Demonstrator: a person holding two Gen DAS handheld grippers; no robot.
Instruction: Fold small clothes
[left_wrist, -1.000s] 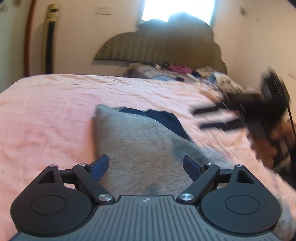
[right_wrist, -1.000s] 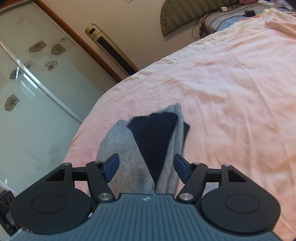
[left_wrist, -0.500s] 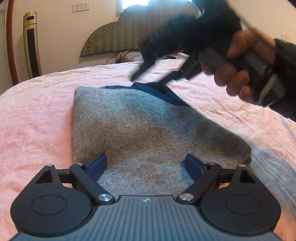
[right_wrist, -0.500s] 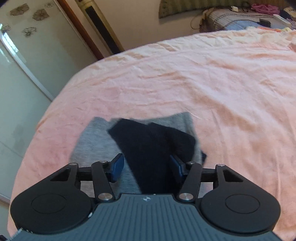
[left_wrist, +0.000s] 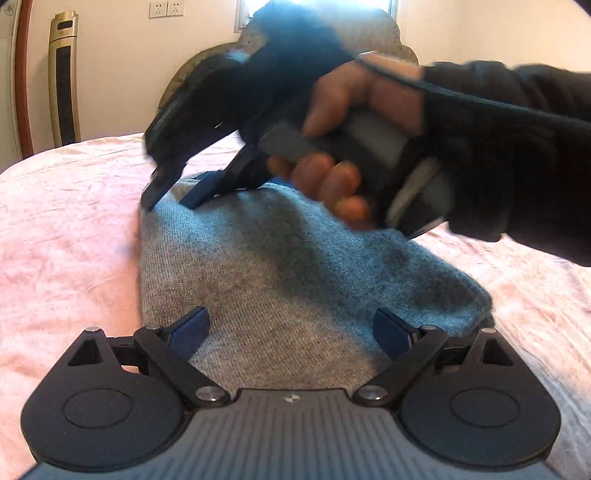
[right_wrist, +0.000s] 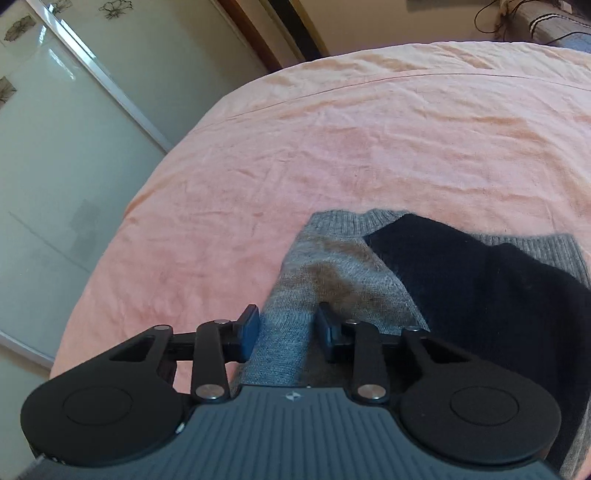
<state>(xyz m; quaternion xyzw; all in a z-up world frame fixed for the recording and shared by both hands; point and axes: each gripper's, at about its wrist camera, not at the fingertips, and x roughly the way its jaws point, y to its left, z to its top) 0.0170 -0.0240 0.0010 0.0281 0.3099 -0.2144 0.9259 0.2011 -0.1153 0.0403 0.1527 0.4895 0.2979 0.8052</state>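
Right gripper (right_wrist: 286, 328) angled down, closing over grey garment (right_wrist: 332, 273)

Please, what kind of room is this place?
Most likely a bedroom: a bed with a pink sheet, an upholstered headboard at the wall, and a grey knit garment laid out on it.

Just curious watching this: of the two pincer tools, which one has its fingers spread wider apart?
The left gripper: its blue pads stand wide over the grey garment. The right gripper has just been narrowing around the garment's edge.

both wrist views close, sharing sweater (left_wrist: 295, 277)
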